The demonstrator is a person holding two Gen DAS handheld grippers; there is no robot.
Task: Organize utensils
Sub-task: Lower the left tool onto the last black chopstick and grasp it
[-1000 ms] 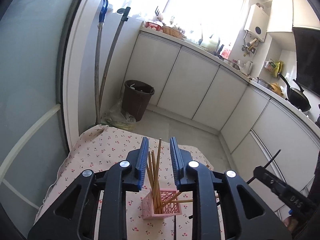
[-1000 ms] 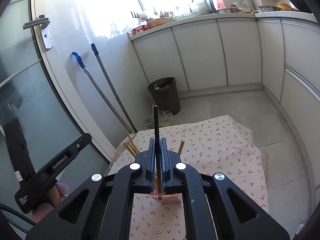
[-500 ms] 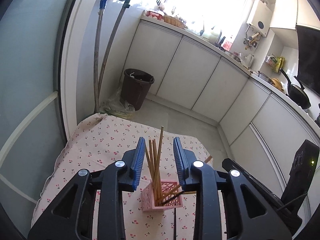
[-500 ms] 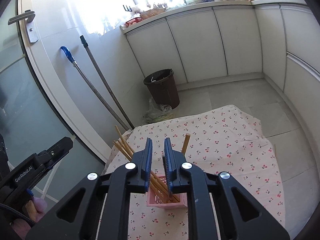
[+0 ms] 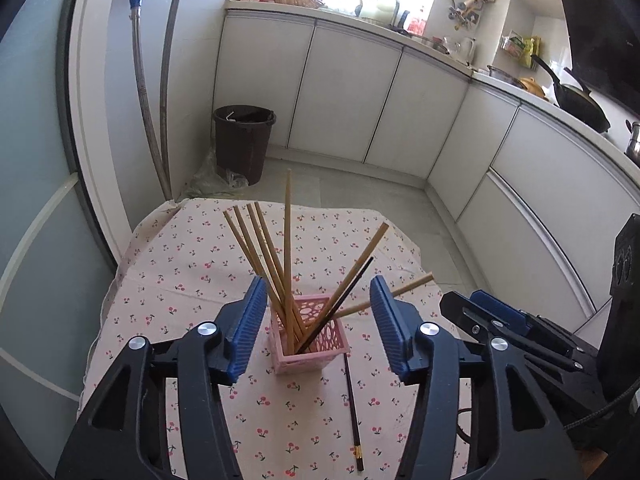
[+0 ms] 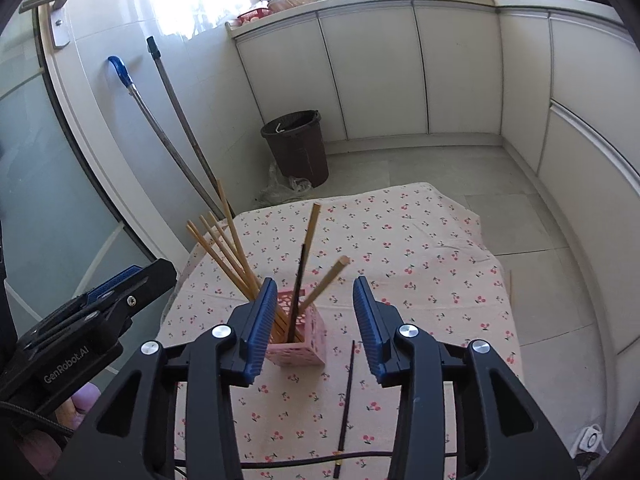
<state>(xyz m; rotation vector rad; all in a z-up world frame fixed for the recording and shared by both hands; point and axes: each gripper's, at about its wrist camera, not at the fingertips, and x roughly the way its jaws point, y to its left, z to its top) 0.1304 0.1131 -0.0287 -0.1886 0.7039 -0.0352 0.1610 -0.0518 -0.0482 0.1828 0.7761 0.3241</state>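
Mid-tablecloth [image 5: 192, 280], pink holder [image 5: 316, 344] now has the black chopstick [image 6: 298, 292]; right gripper [image 6: 314, 322] and left gripper [image 5: 316, 324] opening, empty; its mate [image 5: 354, 412] probably next.

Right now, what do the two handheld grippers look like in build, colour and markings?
Both the left gripper and the right gripper are matte black plastic frames with triangular cut-outs, silver round bolt heads and blue ribbed finger pads. Seen from the right wrist camera, the left one carries white "GenRobot.AI" lettering on its side, with a black cable below it.
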